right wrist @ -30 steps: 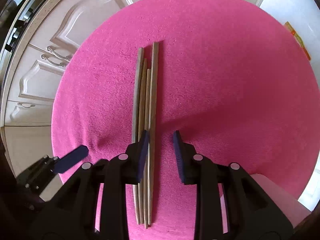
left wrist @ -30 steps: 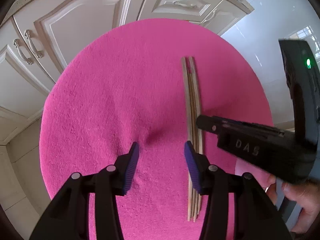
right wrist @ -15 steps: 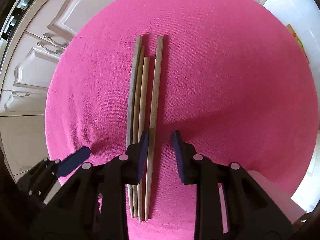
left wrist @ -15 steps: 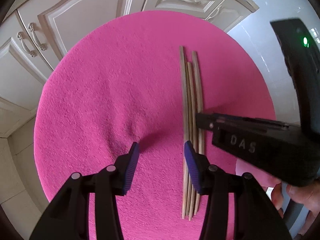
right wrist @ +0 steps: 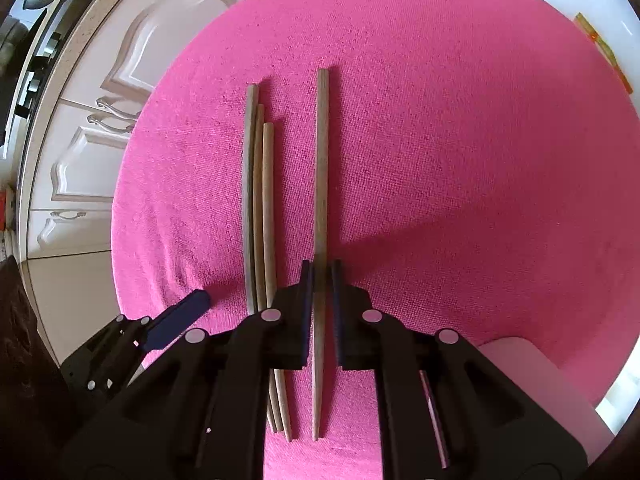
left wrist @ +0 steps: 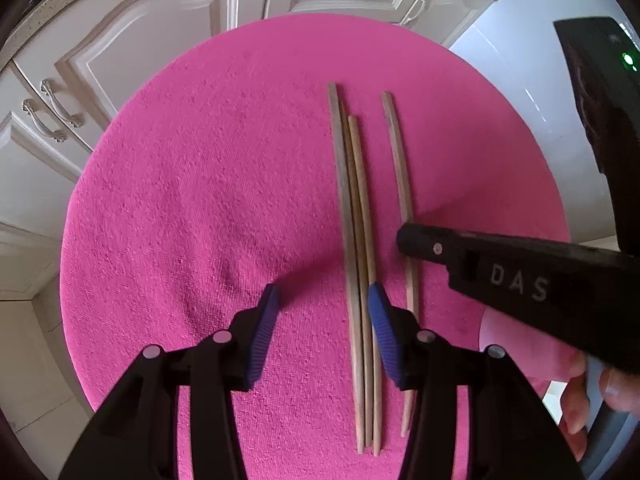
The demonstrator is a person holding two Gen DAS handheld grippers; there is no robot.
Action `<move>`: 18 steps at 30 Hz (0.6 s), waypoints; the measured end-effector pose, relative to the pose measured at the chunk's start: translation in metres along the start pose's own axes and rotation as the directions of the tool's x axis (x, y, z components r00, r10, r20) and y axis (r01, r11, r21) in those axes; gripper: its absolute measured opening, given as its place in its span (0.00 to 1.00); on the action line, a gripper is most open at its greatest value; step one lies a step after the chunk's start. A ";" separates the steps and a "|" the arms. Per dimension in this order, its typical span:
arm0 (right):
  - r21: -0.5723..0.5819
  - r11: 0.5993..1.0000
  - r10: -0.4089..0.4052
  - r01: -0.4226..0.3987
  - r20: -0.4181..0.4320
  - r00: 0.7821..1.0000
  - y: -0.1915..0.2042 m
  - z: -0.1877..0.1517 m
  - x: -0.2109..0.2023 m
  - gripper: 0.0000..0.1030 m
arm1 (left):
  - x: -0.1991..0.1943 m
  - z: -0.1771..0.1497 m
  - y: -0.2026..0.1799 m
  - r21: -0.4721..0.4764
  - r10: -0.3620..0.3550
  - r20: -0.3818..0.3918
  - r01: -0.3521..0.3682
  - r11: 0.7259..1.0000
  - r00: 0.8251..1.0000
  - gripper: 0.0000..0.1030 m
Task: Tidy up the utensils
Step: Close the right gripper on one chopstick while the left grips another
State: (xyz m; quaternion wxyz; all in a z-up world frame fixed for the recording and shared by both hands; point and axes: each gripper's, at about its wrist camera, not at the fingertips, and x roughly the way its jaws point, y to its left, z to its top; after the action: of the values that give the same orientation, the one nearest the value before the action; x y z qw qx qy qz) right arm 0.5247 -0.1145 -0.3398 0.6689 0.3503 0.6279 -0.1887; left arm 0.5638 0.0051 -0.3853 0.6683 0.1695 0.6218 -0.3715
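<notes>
The right hand-held gripper (right wrist: 321, 284) has its jaws drawn in narrow around a single chopstick (right wrist: 321, 184), gripping it toward the thin end, with the long thick part reaching away from the fingers. That stick sits apart from the other three chopsticks (right wrist: 258, 216), which lie bunched side by side just to its left on the pink cloth (right wrist: 460, 160) covering the round worktop. Whether the held stick is already lifted off the cloth or only pinched against it, I can't quite tell from here.

The left hand-held gripper (left wrist: 322, 320) hangs low over the cloth with its jaws spread wide, holding nothing. Its right blue pad (left wrist: 382, 334) is just beside the bundle of three, close enough that it looks to be touching or nearly so.

The trouble I'd watch for is the grip point. Held so far from the middle, the stick could pivot and droop at the far end, or slip out through the pads if it gets swung quickly. The other risk is the left pad nudging the bundle and rolling those three apart, or the two grippers knocking each other, as they are working very near one another. White cabinet doors (left wrist: 168, 40) stand beyond the worktop, well clear.
</notes>
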 end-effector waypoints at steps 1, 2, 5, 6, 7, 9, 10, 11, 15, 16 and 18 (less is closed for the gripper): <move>0.002 1.000 0.003 -0.003 0.000 1.000 -0.003 -0.001 -0.001 0.09 | 0.000 0.000 -0.002 0.003 0.010 -0.003 -0.010 1.000 1.000 0.45; 0.005 1.000 0.006 -0.006 0.002 1.000 -0.003 -0.001 -0.002 0.09 | 0.000 0.000 -0.007 0.013 0.032 -0.006 -0.032 0.999 0.999 0.45; 0.021 1.000 0.023 -0.023 0.004 1.000 -0.013 -0.005 -0.006 0.09 | 0.002 0.004 -0.020 0.033 0.089 -0.019 -0.089 0.996 0.996 0.45; 0.028 0.999 0.030 -0.030 0.003 1.000 -0.018 -0.007 -0.008 0.09 | 0.003 0.006 -0.021 0.025 0.099 -0.026 -0.098 0.995 0.995 0.45; 0.037 0.999 0.038 -0.038 0.003 0.999 -0.020 -0.007 -0.009 0.09 | 0.002 0.005 -0.023 0.018 0.101 -0.031 -0.101 0.995 0.994 0.45; 0.051 0.997 0.055 -0.055 0.000 0.998 -0.024 -0.006 -0.010 0.09 | 0.002 0.007 -0.026 0.016 0.113 -0.039 -0.113 0.993 0.993 0.45; 0.054 0.997 0.060 -0.060 -0.001 0.998 -0.025 -0.006 -0.009 0.09 | 0.002 0.007 -0.028 0.020 0.121 -0.040 -0.120 0.993 0.992 0.45; 0.060 0.996 0.065 -0.065 -0.002 0.998 -0.027 -0.006 -0.010 0.09 | 0.001 0.008 -0.030 0.021 0.143 -0.040 -0.142 0.990 0.989 0.45; 0.064 0.996 0.070 -0.070 -0.001 0.998 -0.028 -0.006 -0.011 0.09 | -0.007 0.001 -0.022 -0.002 0.150 -0.049 -0.150 0.989 0.987 0.45; 0.065 0.995 0.070 -0.070 0.001 0.998 -0.027 -0.006 -0.010 0.09 | -0.005 0.001 -0.025 0.007 0.154 -0.052 -0.154 0.988 0.987 0.45; 0.070 0.995 0.071 -0.071 0.001 0.997 -0.023 -0.005 -0.009 0.09 | 0.001 0.002 -0.030 0.039 0.189 -0.056 -0.187 0.982 0.980 0.45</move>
State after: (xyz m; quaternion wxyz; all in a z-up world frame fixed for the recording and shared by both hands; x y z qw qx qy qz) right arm 0.5036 -0.1286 -0.3367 0.6622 0.3959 0.6083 -0.1865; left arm 0.5440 -0.0171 -0.3792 0.6784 0.2497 0.6164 -0.3120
